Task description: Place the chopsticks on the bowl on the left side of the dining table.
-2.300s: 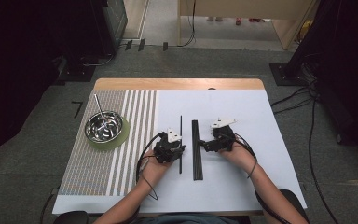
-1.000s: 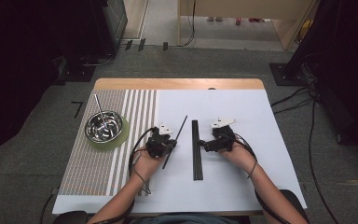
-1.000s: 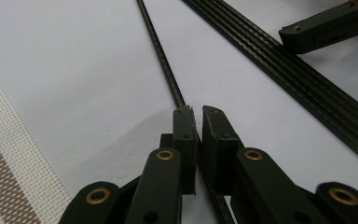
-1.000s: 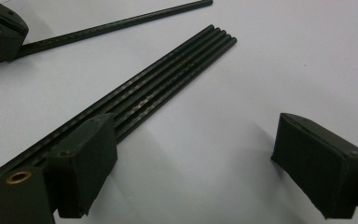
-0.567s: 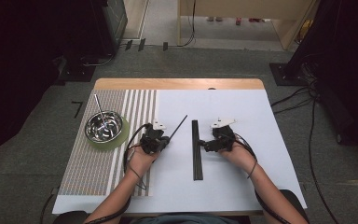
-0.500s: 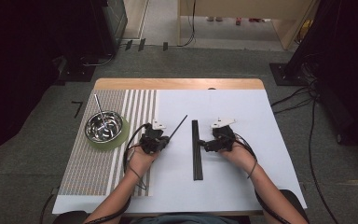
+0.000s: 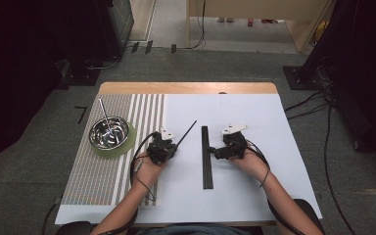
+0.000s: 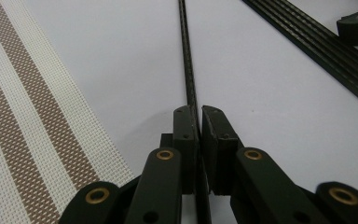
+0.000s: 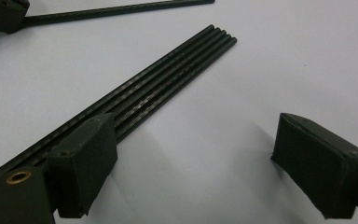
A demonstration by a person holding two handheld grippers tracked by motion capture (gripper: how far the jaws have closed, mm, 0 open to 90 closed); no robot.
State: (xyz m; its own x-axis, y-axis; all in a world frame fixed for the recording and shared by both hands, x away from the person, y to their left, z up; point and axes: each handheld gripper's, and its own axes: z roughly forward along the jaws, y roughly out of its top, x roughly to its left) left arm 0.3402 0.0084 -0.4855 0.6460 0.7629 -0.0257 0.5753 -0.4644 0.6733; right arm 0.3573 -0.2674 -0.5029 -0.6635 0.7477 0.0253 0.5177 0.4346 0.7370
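Tabletop [image 7: 254, 127] is carrying a row of black rods [image 7: 205, 156] lying side by side at its middle, long axes running away from you, with the striped mat [image 7: 103, 176] and steel bowl [image 7: 109, 132] off to your left. Your left claw [image 7: 175, 146] is clamping one single rod [image 7: 186, 133], which is angling up and to the right, its far tip leaning toward the row. Your right claw [image 7: 211, 152] is resting with its jaws standing wide apart, one jaw touching the row's right edge.
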